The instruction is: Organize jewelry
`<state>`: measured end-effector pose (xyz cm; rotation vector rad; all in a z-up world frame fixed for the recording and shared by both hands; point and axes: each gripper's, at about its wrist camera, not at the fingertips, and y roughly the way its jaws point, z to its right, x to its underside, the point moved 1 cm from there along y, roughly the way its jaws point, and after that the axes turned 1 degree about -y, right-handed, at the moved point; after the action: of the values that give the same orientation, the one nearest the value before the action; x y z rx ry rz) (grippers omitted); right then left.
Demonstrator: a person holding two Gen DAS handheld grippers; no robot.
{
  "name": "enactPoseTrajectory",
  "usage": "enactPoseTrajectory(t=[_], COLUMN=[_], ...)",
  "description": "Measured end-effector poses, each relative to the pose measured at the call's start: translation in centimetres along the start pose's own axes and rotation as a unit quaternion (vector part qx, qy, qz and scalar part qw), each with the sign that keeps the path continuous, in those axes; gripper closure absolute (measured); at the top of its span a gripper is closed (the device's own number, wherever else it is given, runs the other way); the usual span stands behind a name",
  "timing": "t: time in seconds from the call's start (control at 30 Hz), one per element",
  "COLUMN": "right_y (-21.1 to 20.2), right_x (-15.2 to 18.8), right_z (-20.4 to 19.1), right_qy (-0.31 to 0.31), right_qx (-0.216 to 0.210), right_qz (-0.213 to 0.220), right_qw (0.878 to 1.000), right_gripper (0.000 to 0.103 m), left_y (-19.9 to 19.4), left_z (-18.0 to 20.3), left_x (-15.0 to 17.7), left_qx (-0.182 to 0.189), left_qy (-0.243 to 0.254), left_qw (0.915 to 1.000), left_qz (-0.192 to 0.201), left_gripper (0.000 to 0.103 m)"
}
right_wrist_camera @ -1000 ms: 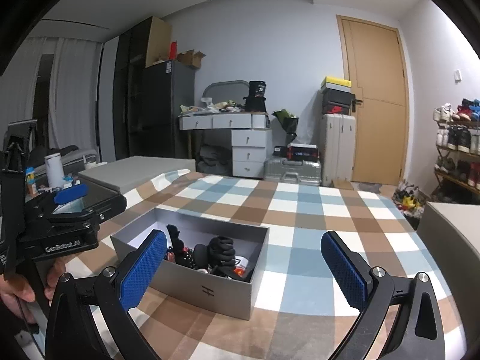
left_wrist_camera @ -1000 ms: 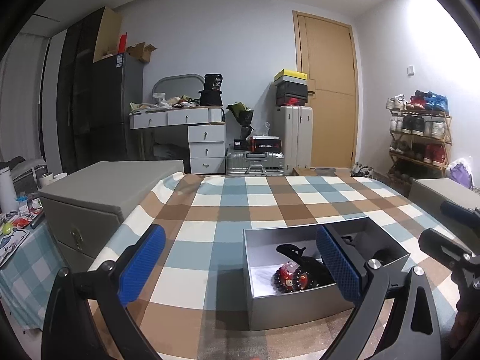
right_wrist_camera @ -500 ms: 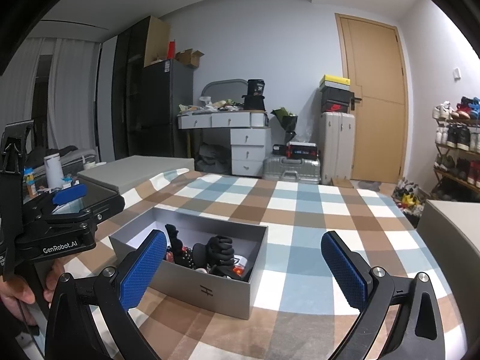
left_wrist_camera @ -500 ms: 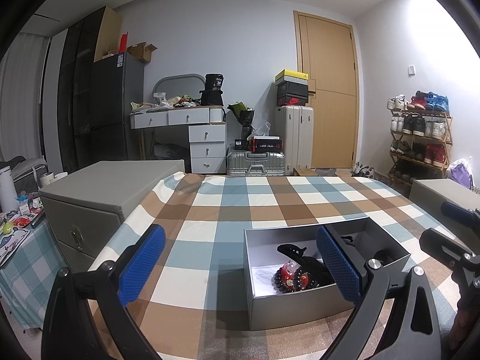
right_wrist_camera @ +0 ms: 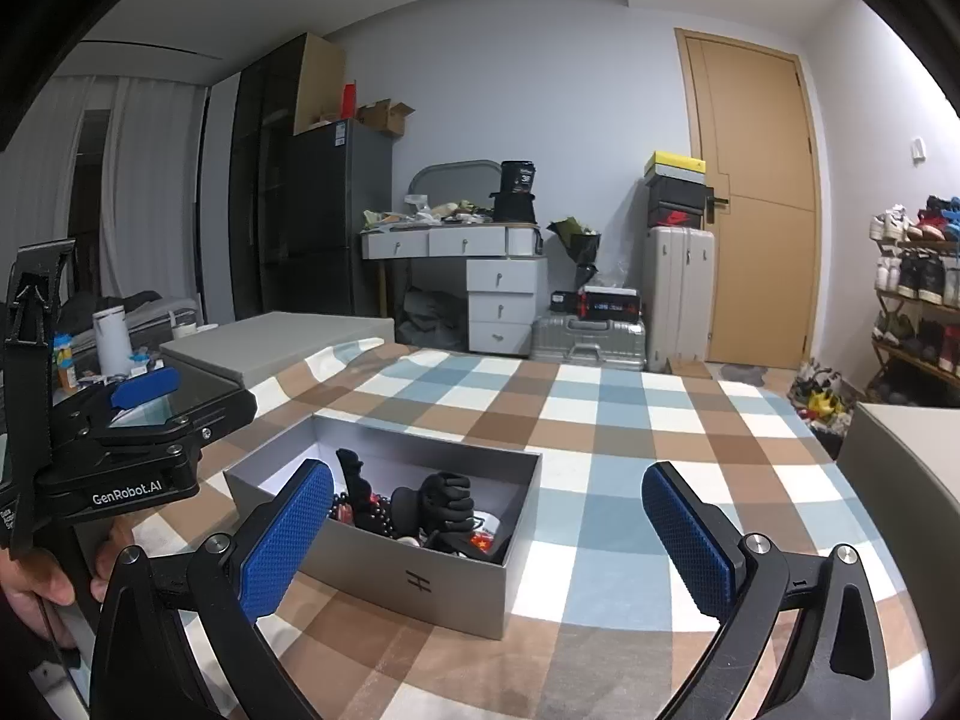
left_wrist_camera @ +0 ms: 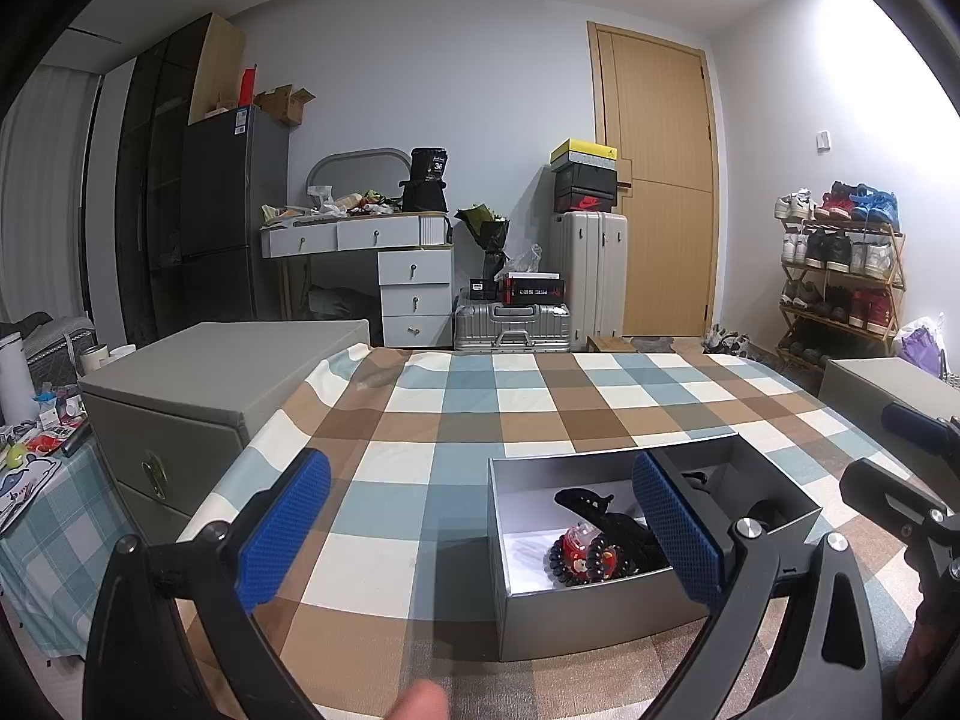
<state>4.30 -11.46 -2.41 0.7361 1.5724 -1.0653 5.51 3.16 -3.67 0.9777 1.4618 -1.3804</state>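
Just ahead of both grippers, on the checked tablecloth (right_wrist_camera: 606,420), sits the open grey box (right_wrist_camera: 414,576) holding the jewelry. The left gripper (left_wrist_camera: 480,528) has its jaws wide apart and empty; from it the box lies at about two o'clock, its right pad overlapping the box's interior. The right gripper (right_wrist_camera: 486,534), jaws equally spread and empty, sees the box at about eleven o'clock, long axis running from near right to far left. Inside lie a beaded bracelet (left_wrist_camera: 585,558) and a black hair claw (right_wrist_camera: 447,495). The left gripper looks nearer the bracelet.
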Motion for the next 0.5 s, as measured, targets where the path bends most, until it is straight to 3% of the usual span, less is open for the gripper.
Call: enactPoseTrajectory(t=[0.5], right_y=[0.05], right_x=[-0.03], right_z=[-0.04], right_qy=[0.000], right_qx=[-0.001], right_qz=[0.000], right_qw=[1.000], right_gripper=[0.000], left_y=[0.09], left_z=[0.01], left_x=[0.00], left_qx=[0.001], left_qy=[0.000], left_qw=[1.0000], left_qz=[-0.001], left_gripper=[0.004])
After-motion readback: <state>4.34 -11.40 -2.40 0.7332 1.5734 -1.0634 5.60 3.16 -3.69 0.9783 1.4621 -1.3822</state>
